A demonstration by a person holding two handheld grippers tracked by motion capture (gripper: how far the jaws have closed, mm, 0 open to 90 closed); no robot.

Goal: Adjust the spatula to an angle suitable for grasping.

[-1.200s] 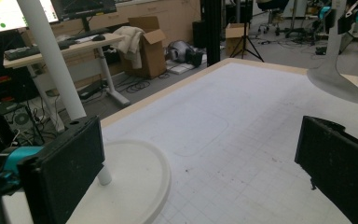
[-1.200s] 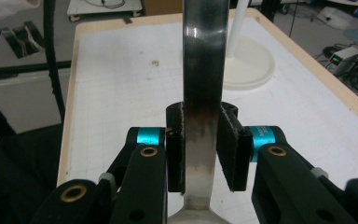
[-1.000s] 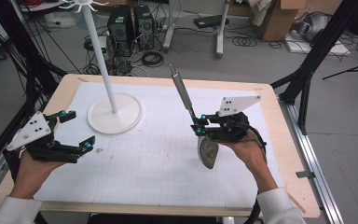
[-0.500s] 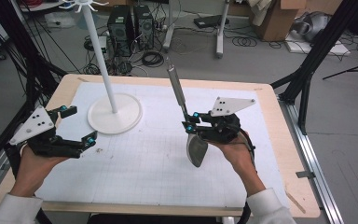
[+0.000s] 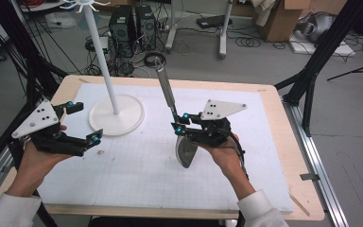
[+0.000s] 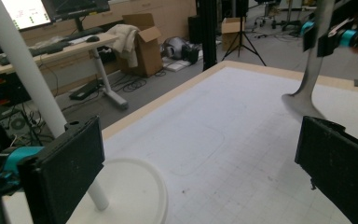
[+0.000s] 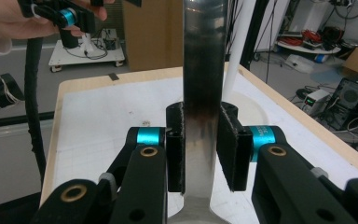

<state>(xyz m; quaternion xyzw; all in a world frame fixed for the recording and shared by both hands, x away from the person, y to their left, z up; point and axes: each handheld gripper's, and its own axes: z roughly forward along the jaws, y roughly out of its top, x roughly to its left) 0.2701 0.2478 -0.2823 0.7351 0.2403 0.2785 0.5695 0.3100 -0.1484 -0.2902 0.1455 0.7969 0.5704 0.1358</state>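
A long metal spatula stands nearly upright over the middle of the white mat, its flat blade down near the mat. My right gripper is shut on its handle just above the blade. In the right gripper view both pads clamp the handle of the spatula. My left gripper stands open at the table's left, beside the white stand's round base, with nothing between its fingers. From the left gripper view, the spatula hangs at the right and the stand's pole rises at the left.
The white stand's pole rises tall from the back left of the mat, with hooks at its top. A wooden table edge frames the mat. Black frame legs stand on both sides, with computers and boxes on the floor behind.
My right gripper has carried the spatula leftward toward the middle of the mat. The left gripper has shifted slightly up and to the right, still open.
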